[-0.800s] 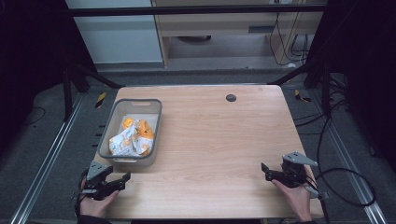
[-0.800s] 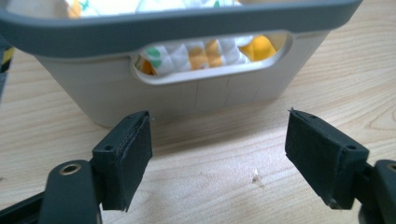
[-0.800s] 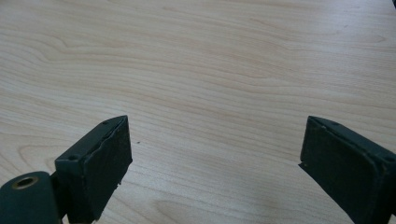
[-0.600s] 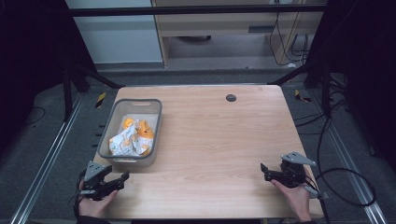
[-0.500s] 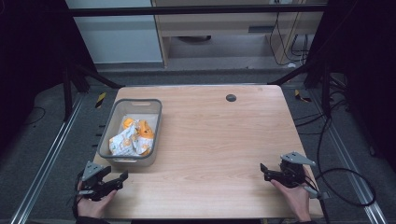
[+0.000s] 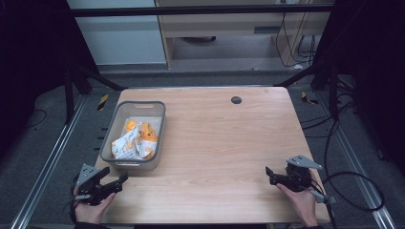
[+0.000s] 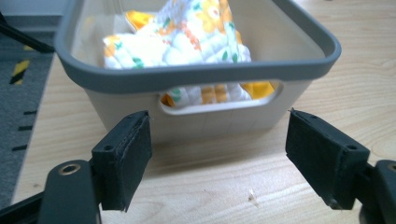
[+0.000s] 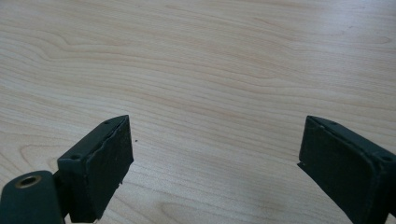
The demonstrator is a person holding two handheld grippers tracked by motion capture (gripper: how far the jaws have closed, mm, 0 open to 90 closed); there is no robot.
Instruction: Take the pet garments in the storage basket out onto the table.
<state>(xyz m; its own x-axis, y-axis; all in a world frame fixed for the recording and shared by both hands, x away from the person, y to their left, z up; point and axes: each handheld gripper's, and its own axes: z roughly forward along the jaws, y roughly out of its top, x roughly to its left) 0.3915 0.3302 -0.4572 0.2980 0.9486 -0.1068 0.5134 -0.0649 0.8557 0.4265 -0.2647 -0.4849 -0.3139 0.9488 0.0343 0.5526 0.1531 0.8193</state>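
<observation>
Grey plastic rectangular bin (image 6: 137,136) sits on light wooden table (image 6: 224,143), near left edge, holding crumpled white-and-orange floral cloth (image 6: 133,141). Cloth also visible through bin's handle slot in left gripper view. Left claw (image 6: 117,181) at near-left corner, just short of bin's near wall, jaws wide apart, nothing between. Right claw (image 6: 269,175) near near-right corner, well apart from bin, jaws spread, empty, over bare wood.
</observation>
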